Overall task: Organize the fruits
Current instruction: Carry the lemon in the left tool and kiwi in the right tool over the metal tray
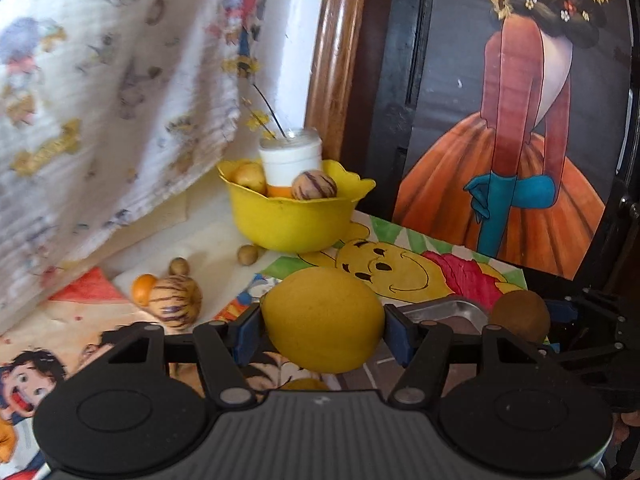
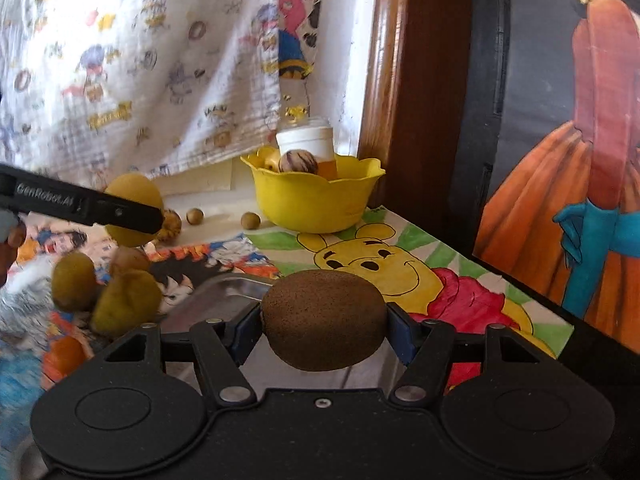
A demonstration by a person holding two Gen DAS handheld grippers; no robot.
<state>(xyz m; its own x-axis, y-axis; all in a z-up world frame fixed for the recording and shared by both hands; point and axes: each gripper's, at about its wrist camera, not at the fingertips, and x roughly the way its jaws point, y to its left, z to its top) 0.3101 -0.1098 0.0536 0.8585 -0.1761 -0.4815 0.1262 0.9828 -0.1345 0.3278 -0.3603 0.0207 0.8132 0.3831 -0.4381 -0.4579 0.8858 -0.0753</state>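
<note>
My left gripper [image 1: 322, 330] is shut on a yellow lemon [image 1: 322, 318], held above the picture-covered table. In the right wrist view that gripper [image 2: 156, 216] shows from the side with the lemon [image 2: 134, 192]. My right gripper [image 2: 324, 328] is shut on a brown kiwi [image 2: 324, 320]; the kiwi [image 1: 520, 314] also appears at the right of the left wrist view. A yellow bowl [image 1: 296, 220] [image 2: 316, 204] stands at the back with a striped melon [image 1: 314, 186], a yellowish fruit [image 1: 250, 176] and a white cup [image 1: 290, 158] in it. A metal tray [image 2: 216, 300] lies below the kiwi.
A striped melon [image 1: 176, 300], a small orange [image 1: 144, 290] and small brown round fruits [image 1: 248, 255] lie loose on the table. Several yellow-green fruits [image 2: 124, 304] sit left of the tray. A patterned cloth [image 1: 112, 92] hangs at the left, a wooden post [image 1: 336, 60] and a painted board [image 1: 520, 120] behind.
</note>
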